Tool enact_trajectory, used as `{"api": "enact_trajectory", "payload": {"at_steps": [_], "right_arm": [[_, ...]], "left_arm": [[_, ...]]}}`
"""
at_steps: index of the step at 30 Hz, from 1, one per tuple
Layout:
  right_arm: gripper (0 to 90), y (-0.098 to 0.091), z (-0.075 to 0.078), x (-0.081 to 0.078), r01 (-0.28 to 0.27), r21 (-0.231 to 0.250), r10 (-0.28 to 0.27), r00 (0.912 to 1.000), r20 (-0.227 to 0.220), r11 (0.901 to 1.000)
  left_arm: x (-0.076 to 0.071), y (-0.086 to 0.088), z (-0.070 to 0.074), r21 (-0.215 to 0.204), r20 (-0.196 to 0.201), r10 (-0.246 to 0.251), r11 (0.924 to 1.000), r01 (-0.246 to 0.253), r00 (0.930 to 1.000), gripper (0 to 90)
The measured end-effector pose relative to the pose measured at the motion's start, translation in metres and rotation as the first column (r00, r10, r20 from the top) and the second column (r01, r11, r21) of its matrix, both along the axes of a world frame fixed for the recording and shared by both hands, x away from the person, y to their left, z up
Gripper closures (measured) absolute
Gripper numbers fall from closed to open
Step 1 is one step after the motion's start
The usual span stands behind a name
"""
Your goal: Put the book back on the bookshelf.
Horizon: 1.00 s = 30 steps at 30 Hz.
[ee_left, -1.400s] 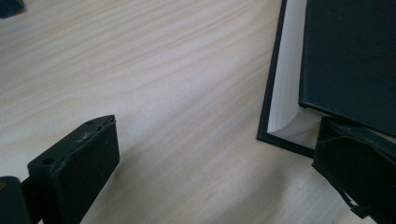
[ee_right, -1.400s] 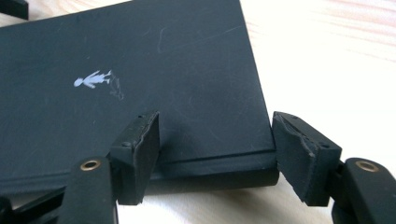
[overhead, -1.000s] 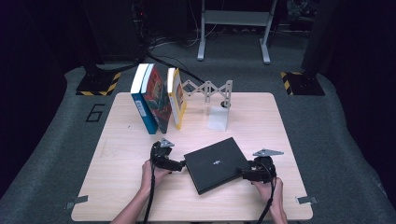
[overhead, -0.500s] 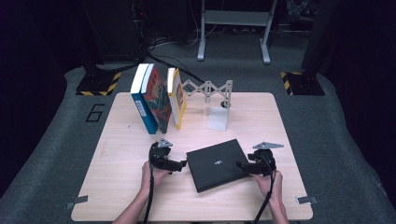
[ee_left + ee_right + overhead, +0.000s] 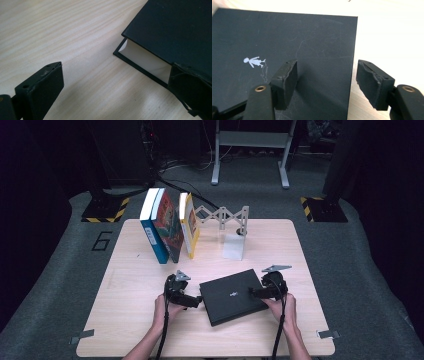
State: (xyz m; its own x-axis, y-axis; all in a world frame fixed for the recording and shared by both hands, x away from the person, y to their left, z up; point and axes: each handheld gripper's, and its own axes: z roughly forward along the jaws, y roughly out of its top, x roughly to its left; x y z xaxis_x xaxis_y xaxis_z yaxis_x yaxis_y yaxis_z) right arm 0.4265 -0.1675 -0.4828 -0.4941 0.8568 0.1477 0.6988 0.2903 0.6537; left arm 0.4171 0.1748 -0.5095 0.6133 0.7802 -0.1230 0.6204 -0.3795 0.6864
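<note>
A black hardcover book lies flat on the wooden table, near the front and slightly askew. My left gripper is at the book's left edge. In the left gripper view it stands wide open, one jaw over bare table and the other against the cover by the book's white page edge. My right gripper reaches in over the book's right edge. Its own view shows the gripper open, one jaw above the cover near a small white figure, the other beyond the edge.
Several books stand upright at the back left, among them a blue one and a yellow one. A metal accordion bookend with a white end plate stretches to their right. The person's forearms enter from the bottom edge.
My right gripper has moved away from the front edge and inward, so that its jaws now reach over the book's right edge. The left gripper and the book have stayed put.
</note>
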Motion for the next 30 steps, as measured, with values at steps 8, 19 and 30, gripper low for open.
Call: {"api": "enact_trajectory", "payload": {"at_steps": [8, 19, 30], "right_arm": [[38.9, -0.007, -0.005, -0.002, 0.013, 0.073, -0.012, 0.9999, -0.005, 0.9972], [38.8, -0.016, -0.005, -0.022, 0.059, 0.064, -0.059, 0.9983, 0.003, 0.9962], [39.1, -0.027, -0.004, -0.042, 0.086, 0.049, -0.087, 0.9958, 0.026, 0.9951]], "left_arm": [[0.001, -0.008, -0.01, 0.034, -0.016, 0.004, 0.9994, -0.003, 0.9999, 0.4], [0.019, -0.018, -0.01, 0.044, -0.019, 0.009, 0.999, -0.008, 0.9998, 0.3], [0.032, -0.019, -0.013, -0.029, 0.01, 0.017, 0.9994, -0.017, 0.9998, 0.1]]}}
